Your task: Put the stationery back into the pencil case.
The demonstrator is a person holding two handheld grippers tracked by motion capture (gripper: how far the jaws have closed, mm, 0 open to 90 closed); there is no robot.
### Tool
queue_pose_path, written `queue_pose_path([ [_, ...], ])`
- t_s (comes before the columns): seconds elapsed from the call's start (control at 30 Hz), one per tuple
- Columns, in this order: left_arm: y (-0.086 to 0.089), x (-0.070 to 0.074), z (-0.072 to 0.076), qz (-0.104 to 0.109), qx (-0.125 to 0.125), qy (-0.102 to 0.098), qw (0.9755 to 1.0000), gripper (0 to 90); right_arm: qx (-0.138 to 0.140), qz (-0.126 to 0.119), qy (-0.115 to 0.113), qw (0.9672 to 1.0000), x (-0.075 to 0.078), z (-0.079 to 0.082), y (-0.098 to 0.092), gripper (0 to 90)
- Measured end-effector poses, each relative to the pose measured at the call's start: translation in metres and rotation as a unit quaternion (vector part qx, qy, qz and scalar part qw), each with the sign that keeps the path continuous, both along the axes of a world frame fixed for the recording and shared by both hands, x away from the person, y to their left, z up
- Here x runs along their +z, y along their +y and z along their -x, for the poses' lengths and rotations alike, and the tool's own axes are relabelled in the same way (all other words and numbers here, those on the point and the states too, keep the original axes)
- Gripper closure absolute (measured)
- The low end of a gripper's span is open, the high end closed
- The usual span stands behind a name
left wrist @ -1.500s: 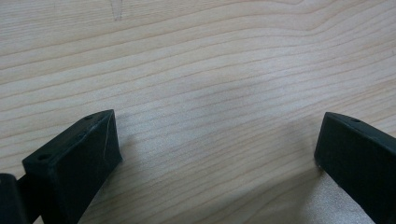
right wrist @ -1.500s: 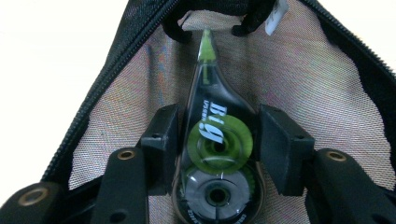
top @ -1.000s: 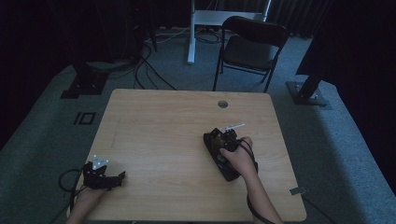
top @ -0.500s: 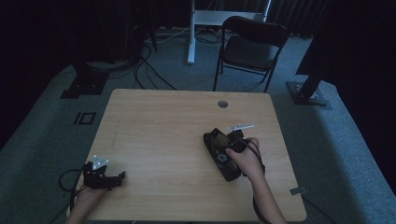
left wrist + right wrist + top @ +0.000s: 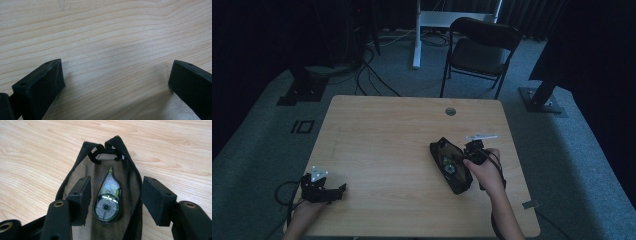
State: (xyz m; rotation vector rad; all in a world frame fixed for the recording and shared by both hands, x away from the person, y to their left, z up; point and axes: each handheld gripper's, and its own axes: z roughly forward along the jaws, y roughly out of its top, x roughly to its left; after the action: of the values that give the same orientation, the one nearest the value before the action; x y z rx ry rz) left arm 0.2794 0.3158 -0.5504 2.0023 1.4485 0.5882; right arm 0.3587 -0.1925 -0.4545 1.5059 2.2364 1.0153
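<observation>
Between the jaws of the right hand-held gripper (image 5: 115, 202) lies a correction tape roller (image 5: 108, 200), see-through with a green tip, resting inside an open black pouch (image 5: 75, 173). The jaws stand about half open and have just been opening; the roller sits in the gap with daylight on both sides, neither pad touching it. Its round wheel end is nearest the gripper and its green tip points away, toward the far end of the pouch, where the black zipper tabs curl. From above, the pouch (image 5: 451, 165) lies just left of that gripper (image 5: 474, 152), and a small white thing just beyond the gripper is too dim to name, perhaps part of the gripper itself.

The left hand-held gripper (image 5: 339, 189) sits well apart at the near left corner of the table (image 5: 387, 130). Its jaws are spread wide over bare wood, holding nothing.
</observation>
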Motion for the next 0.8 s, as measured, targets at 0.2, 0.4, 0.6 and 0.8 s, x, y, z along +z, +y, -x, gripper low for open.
queue_pose_path([
  [0.2,0.000,0.000,0.000,0.000,0.000,0.000,1.0000,0.1,-0.007,-0.008,-0.012,0.9999,0.004,0.004,-0.010,40.4],
  [0.4,0.000,0.000,0.000,0.000,0.000,0.000,1.0000,0.2,-0.022,-0.011,-0.027,0.9993,0.005,0.006,-0.024,38.8],
  [0.6,0.000,0.000,0.000,0.000,0.000,0.000,1.0000,0.2,-0.037,-0.010,-0.033,0.9987,0.001,0.007,-0.041,38.2],
  [0.8,0.000,0.000,0.000,0.000,0.000,0.000,1.0000,0.1,-0.052,-0.016,-0.031,0.9980,-0.008,0.008,-0.055,37.5],
])
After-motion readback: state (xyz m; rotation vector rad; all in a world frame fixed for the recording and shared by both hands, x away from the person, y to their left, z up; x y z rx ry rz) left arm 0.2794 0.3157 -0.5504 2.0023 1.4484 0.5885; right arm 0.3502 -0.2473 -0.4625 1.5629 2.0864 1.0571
